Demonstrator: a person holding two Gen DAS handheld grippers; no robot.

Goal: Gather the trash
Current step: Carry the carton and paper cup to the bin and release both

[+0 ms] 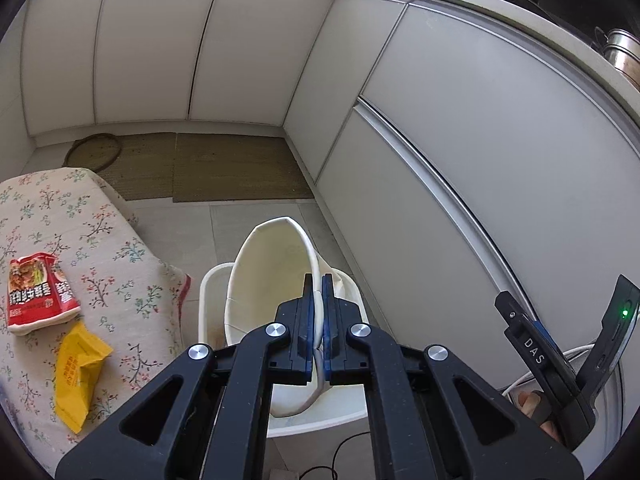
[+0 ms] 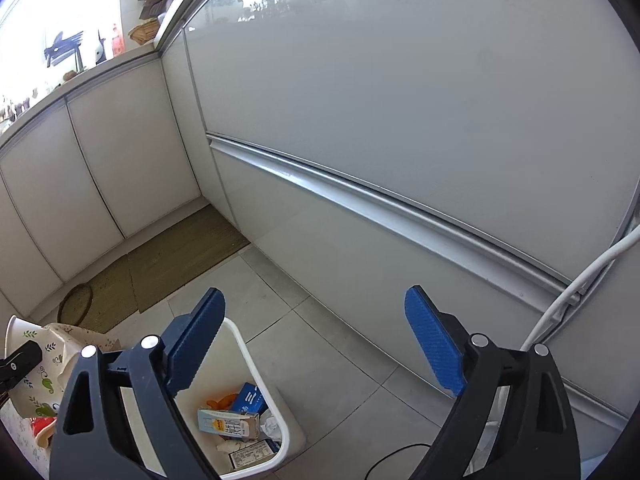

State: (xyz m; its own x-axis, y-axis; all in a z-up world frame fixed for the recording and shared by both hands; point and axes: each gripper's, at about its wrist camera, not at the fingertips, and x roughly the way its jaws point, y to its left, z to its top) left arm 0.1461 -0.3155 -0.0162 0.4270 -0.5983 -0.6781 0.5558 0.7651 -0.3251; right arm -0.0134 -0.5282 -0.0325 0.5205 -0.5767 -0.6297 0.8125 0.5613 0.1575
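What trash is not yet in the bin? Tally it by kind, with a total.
Paper cup, clamped in the left gripper: 1
Snack packets, red and yellow, on the floral cloth: 2
Total: 3

- The paper cup [image 1: 276, 280] is matt white inside; outside [image 2: 36, 364] it carries a printed leaf pattern.
- The trash bin [image 2: 256, 364] looks like smooth white plastic.
- The red packet [image 1: 38, 292] and the yellow packet [image 1: 78, 372] are glossy, crinkled foil or plastic.
- The tablecloth [image 1: 112, 248] is soft matt cloth with small flowers.
- The floor mat [image 1: 236, 168] is rough and woven.
- The cabinet doors [image 2: 400, 80] are smooth and half-glossy, with a brushed metal rail [image 2: 360, 196].
- The floor tiles [image 2: 332, 352] are matt grey.
- The finger pads [image 2: 434, 344] are blue ribbed rubber on black plastic arms.
- The pot [image 1: 622, 54] is shiny metal.
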